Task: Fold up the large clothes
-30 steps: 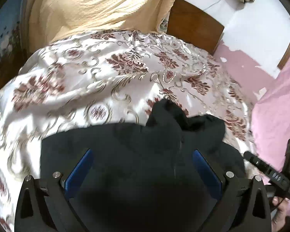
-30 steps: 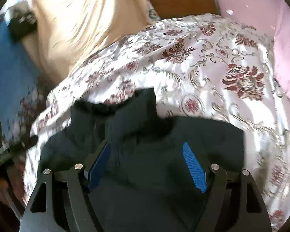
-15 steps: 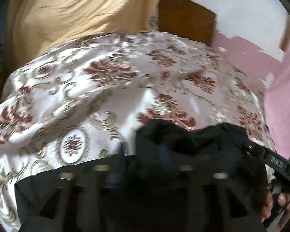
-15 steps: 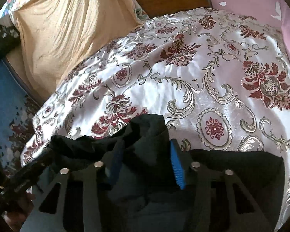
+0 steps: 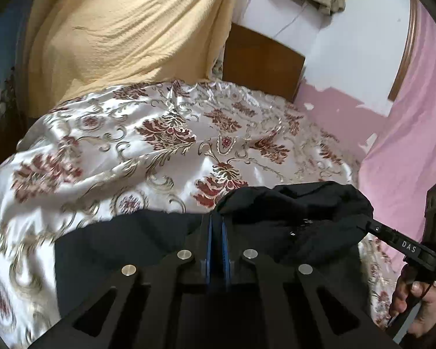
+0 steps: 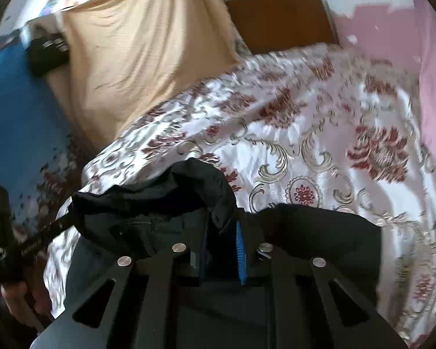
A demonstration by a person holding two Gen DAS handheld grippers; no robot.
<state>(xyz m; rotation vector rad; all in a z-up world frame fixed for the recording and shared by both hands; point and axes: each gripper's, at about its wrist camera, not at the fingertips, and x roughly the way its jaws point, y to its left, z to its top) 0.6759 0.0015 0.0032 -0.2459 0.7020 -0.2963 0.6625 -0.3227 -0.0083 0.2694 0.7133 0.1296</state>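
Observation:
A black garment (image 5: 290, 218) lies at the near edge of a bed with a white and red floral satin cover (image 5: 160, 133). My left gripper (image 5: 217, 224) is shut on a raised fold of the black cloth, blue pads pressed together. My right gripper (image 6: 222, 226) is shut on another bunched fold of the same garment (image 6: 165, 200); black cloth fills the gap between its blue pads. The fabric between the two grips is lifted and bunched. The right gripper's body (image 5: 404, 244) shows at the right in the left wrist view.
A yellow cloth (image 5: 125, 29) hangs at the far left of the bed. A brown wooden headboard (image 5: 261, 61) stands behind it. A pink wall (image 5: 407, 145) runs along the right. Blue patterned floor (image 6: 17, 122) lies to the left.
Both grippers were open over the flat black garment a second ago. They have closed on folds of it and lifted the cloth, which now bunches up between them.

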